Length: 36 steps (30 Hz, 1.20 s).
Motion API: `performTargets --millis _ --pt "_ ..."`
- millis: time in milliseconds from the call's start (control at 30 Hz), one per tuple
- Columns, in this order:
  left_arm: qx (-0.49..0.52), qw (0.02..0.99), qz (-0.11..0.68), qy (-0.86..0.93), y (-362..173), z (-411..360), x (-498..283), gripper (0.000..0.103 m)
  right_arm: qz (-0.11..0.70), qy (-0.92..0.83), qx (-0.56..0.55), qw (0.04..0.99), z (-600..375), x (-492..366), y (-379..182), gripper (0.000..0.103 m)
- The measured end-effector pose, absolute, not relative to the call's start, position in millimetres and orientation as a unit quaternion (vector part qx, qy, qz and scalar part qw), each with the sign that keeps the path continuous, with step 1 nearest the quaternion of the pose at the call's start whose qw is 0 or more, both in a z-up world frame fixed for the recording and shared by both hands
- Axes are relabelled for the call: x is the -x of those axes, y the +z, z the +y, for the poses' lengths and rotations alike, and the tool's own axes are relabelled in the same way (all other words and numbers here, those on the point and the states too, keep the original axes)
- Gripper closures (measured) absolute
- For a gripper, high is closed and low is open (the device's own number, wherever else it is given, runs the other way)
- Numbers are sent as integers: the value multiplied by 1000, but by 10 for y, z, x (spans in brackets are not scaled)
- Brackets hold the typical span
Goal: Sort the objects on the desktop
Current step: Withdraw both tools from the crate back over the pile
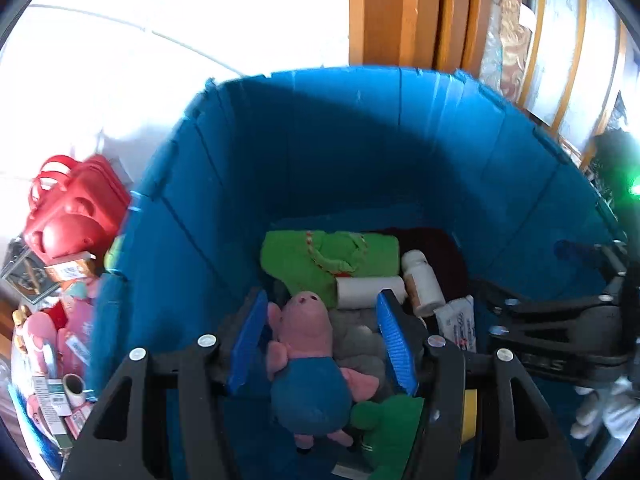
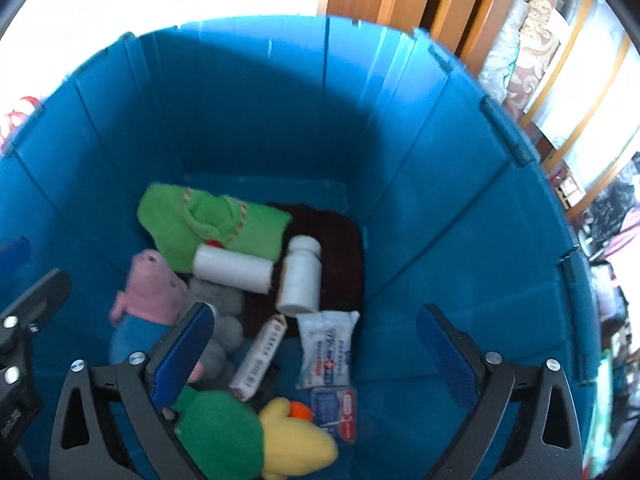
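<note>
Two grippers are hovering inside the deep blue plastic bin, where sorted items are collecting: the left gripper is half-open, bracketing the pink plush pig in blue, grip unclear; the right gripper is gaping wide, empty, above a white wipes packet whose lettering is unreadable.

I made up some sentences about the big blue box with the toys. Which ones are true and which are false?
1. The pink pig toy is inside the blue bin. True.
2. The right gripper is squeezing the white bottle. False: its jaws are wide open with nothing pinched; the bottle lies on the bin floor beyond them.
3. A green cloth lies at the back of the bin. True.
4. The red basket sits inside the bin. False: it is outside, past the bin's left wall.
5. The bin is empty. False: toys, a bottle and packets lie in it.
</note>
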<state>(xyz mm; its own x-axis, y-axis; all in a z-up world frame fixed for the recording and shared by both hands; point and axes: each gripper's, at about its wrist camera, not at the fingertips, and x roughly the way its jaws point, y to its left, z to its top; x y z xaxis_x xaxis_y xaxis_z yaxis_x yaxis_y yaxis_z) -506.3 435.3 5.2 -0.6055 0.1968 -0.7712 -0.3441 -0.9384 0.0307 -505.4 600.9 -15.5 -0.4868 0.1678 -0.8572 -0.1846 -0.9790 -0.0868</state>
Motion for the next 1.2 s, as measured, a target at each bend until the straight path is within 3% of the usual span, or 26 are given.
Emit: performTargets --millis 267,300,367,567,833,1200 --pt "341 166 23 925 838 3787 4549 46 -24 925 375 58 5550 4377 621 0" --pt "324 161 23 932 925 3682 4456 42 -21 931 360 49 5467 4273 686 0" --pt "289 147 21 946 1056 3439 4270 25 -18 940 340 32 5333 4150 767 0" --pt "222 107 19 969 1135 2550 3810 23 -7 959 282 -16 4824 3847 894 0" --pt "210 -70 69 973 587 965 3380 22 -7 964 242 -111 3867 3625 981 0" --pt "320 -219 -38 921 -495 -1356 2762 22 -13 937 272 -218 2294 3556 494 0"
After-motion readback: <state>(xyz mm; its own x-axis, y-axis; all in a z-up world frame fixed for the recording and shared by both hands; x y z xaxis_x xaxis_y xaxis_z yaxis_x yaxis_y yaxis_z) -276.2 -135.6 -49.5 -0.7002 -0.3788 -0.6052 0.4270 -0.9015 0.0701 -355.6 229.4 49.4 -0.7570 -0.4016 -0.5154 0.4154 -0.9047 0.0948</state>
